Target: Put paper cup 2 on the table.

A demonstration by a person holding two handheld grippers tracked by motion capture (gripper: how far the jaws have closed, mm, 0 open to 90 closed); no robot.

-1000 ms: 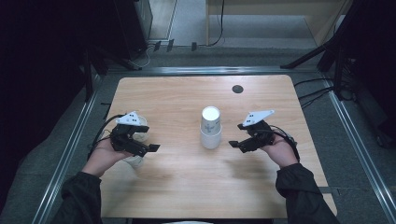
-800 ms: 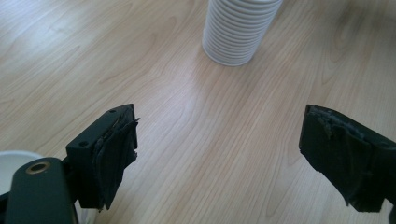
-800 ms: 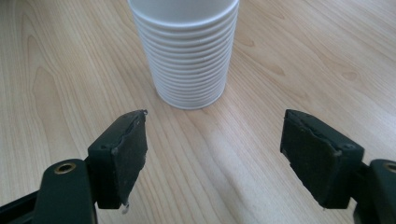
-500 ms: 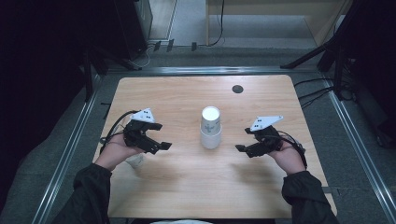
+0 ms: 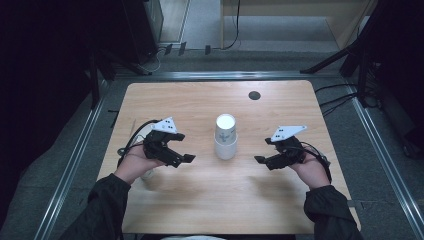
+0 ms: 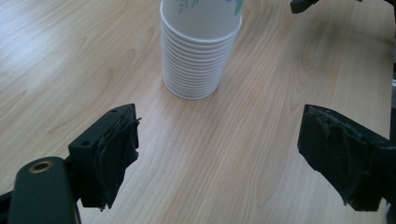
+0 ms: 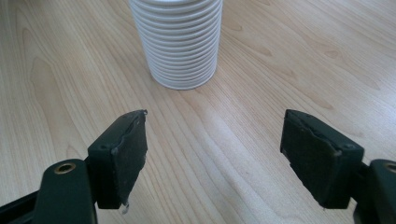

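While dark floor and cables ring it, the pale wood bench (image 5: 200, 200) carries a stack of white paper cups (image 5: 225, 136) upright at its middle, the inside of the top one not visible. A small dark disc (image 5: 254, 95) lies near the far edge. Left tool (image 5: 183, 159) and right tool (image 5: 264, 161) flank the stack, apart from it, jaws spread, pinching nothing.
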